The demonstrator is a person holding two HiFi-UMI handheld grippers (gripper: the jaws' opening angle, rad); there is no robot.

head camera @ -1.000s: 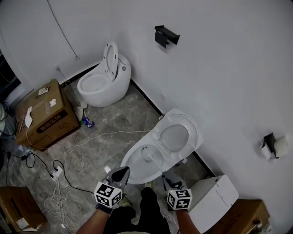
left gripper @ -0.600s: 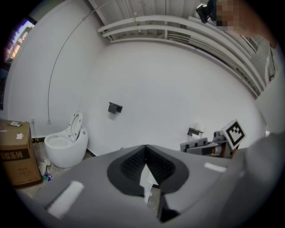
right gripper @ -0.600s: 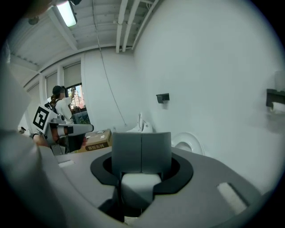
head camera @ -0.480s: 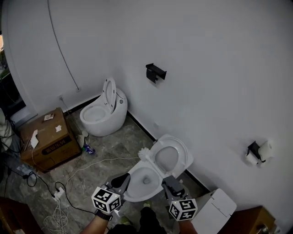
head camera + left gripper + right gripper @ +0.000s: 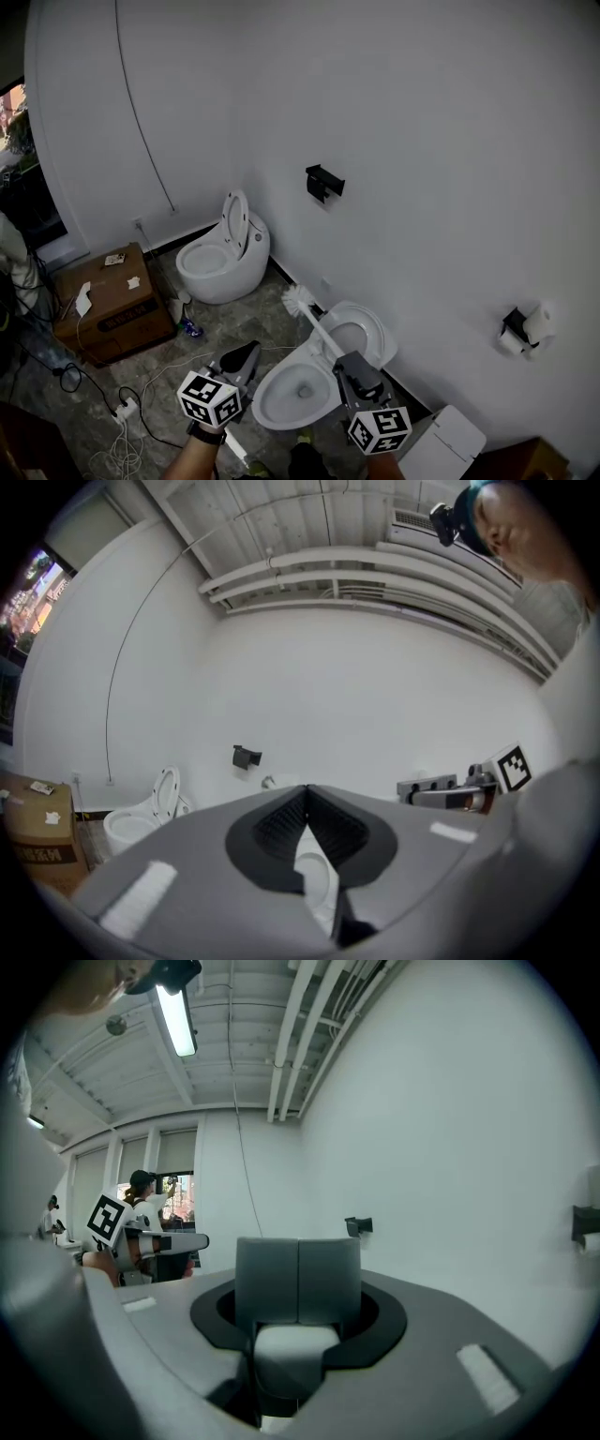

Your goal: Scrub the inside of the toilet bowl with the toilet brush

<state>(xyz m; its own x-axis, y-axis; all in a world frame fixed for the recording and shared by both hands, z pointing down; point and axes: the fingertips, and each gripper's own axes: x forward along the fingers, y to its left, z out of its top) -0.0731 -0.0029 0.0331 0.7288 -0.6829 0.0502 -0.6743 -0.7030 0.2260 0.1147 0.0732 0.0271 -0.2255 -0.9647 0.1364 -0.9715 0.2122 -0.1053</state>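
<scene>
Now, my right gripper (image 5: 347,367): clamped on the toilet brush (image 5: 317,327) handle
Brush head: in the air above the toilet bowl (image 5: 272,415)
My left gripper (image 5: 249,352): jaws pressed together, empty

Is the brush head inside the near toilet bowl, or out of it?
Out. The brush is held up, its head clear of the bowl, handle in the right gripper.

A white toilet brush (image 5: 299,301) is held tilted at the lower centre of the head view. Its bristled head is raised to the upper left, clear of the bowl, and its handle is clamped in the right gripper (image 5: 347,367). The white toilet bowl (image 5: 281,398) lies open beneath it, lid raised towards the wall.
</scene>
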